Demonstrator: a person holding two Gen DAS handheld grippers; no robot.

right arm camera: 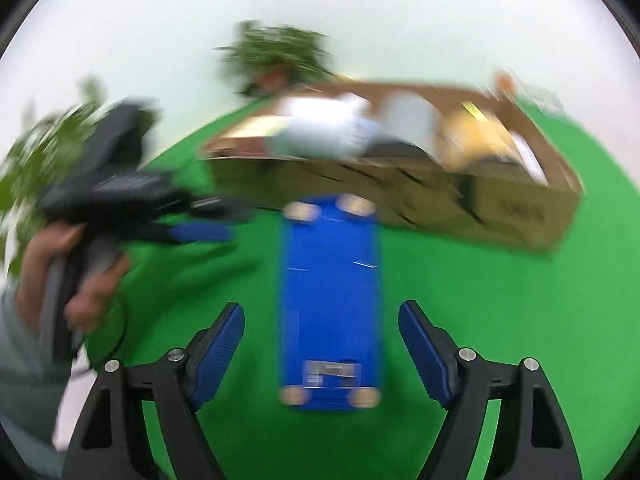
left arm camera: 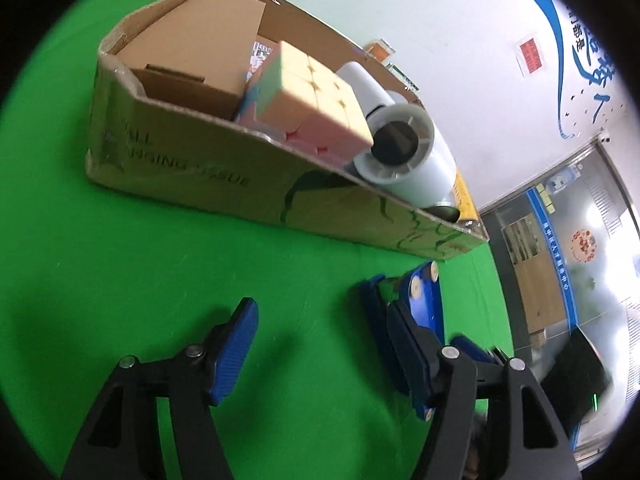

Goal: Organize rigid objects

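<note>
Left wrist view: the left gripper (left arm camera: pixel 320 354) is seen with jaws apart, nothing pinched between the blue pads, only green table cover (left arm camera: pixel 120 260) showing in the gap. A blue flat box (left arm camera: pixel 424 304) with pale round feet is seen just beyond the right-hand finger, partly hidden by it; contact with that finger cannot be told. The cardboard box (left arm camera: pixel 208 168) is set further back on the cover, and its contents are sharp here only: a smaller brown carton (left arm camera: pixel 192 64) at the far left end, a pastel puzzle cube (left arm camera: pixel 308 104) tilted against it, a lint roller (left arm camera: pixel 404 152) lying with its hollow core toward the camera, a yellow item (left arm camera: pixel 464 196) at the right end. A white wall with blue lettering and a glass door are shown at right. Right wrist view: heavily motion-blurred. The right gripper (right arm camera: pixel 320 354) is seen released, jaws wide, with the blue flat box (right arm camera: pixel 330 300) lying on the cover between the fingers, its underside up, four feet and a label visible, clear gaps on both sides, no pad pressing. Given only by this view: the other gripper (right arm camera: pixel 200 232) at left, held by a person's hand (right arm camera: pixel 72 264), and blurred green plants (right arm camera: pixel 280 52) behind. The cardboard box (right arm camera: pixel 440 200) is beyond the blue box; its contents are smeared to white and yellow patches.
</note>
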